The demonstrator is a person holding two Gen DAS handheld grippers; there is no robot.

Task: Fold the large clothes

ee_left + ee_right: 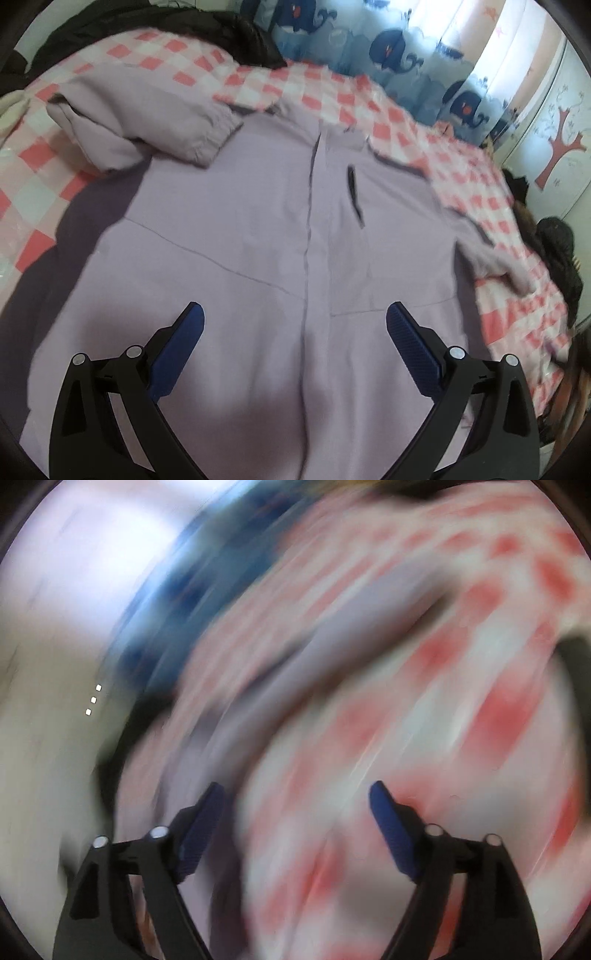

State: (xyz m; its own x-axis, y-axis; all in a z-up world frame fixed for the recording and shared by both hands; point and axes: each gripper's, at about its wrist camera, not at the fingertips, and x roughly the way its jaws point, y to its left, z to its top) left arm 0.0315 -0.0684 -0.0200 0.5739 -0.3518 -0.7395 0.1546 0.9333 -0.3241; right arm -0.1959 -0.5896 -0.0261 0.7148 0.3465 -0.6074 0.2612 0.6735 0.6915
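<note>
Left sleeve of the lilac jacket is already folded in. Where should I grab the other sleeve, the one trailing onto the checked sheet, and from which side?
Probably at the cuff of the outstretched sleeve. It is the free end, lying flat on the checked sheet clear of the jacket body. Come from the outer, curtain side with jaws across the cuff edge, then carry it inward over the zip.
</note>
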